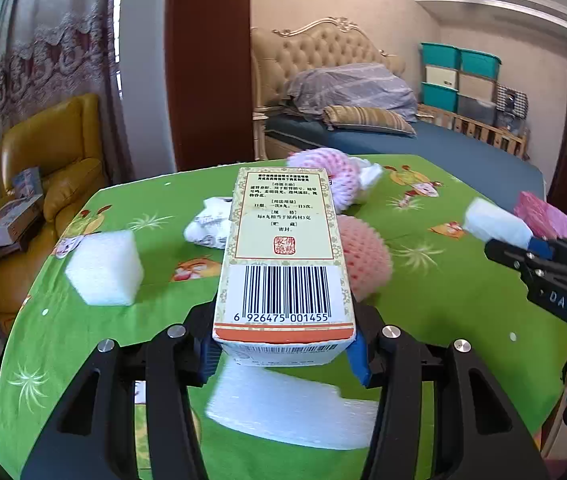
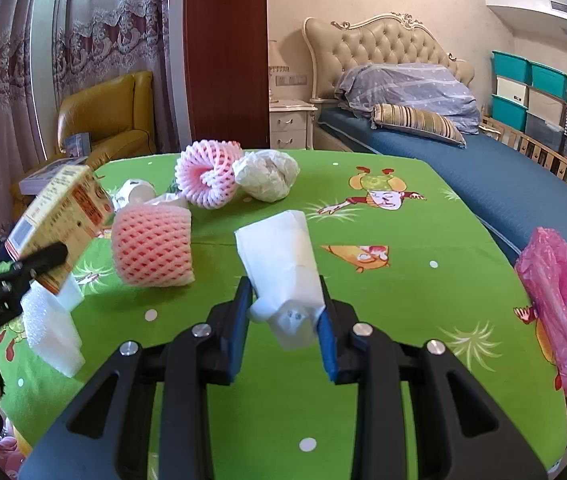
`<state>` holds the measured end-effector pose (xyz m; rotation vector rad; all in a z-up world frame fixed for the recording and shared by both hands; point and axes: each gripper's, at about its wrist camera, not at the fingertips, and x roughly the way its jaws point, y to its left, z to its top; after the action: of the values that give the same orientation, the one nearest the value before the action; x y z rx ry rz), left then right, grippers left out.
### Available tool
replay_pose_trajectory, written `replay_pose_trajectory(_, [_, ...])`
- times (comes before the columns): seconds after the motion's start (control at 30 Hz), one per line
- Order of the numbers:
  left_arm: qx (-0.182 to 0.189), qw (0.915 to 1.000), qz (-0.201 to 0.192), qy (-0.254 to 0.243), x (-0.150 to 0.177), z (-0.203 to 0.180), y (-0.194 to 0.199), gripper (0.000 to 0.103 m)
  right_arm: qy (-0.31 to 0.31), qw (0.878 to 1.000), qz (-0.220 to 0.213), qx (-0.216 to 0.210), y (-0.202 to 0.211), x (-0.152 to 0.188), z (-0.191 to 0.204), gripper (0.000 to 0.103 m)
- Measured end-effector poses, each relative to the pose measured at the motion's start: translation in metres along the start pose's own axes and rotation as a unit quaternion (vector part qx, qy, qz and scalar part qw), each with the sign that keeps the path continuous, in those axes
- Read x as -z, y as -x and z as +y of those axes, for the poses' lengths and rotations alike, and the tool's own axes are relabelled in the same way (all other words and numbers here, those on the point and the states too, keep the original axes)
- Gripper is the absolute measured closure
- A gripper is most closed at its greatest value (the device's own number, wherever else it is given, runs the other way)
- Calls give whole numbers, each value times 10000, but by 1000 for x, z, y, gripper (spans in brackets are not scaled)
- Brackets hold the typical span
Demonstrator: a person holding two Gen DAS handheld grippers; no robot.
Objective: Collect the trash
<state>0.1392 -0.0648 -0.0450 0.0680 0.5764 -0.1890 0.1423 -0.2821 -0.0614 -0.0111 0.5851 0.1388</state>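
The table [image 2: 423, 360], draped in a smooth green cartoon-print cloth, has a rounded rim, and its right half lies mostly bare up to the right edge, where a crinkled pink plastic bag [image 2: 563, 304] hangs over the side. The left gripper [image 1: 283, 350] pinches the near end of a long rectangular cardboard medicine box [image 1: 283, 256] between its blue pads, the box raised above the cloth with its barcode face up. The right gripper [image 2: 285, 320] clamps a crumpled white paper cup [image 2: 283, 264] that juts forward from between its fingers, also off the table. Around them the left and far parts of the table are crowded — a white foam block [image 1: 103, 268] near the left rim, a flat white foam sheet [image 1: 291, 408] just under the left gripper, a salmon-pink foam fruit net [image 2: 151, 248] standing near the middle, a paler pink net [image 2: 207, 176] curled on itself farther off, a wadded white paper ball [image 2: 267, 176] just beside it, and another crushed paper cup [image 2: 135, 192] behind the salmon net. A blue-covered bed [image 2: 483, 176] stands beyond the table's far right edge.
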Motion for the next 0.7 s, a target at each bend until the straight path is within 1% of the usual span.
replay_pose_trajectory(0.33, [205,9994,1,-265,-1,-21,1,55,49,9998,-175,-97,19,1,1,73])
replay_pose_trajectory(0.7, [329,9969,34,-717,-3,-50,-3,55,-250,9992,-287,139,32,10,-36,72])
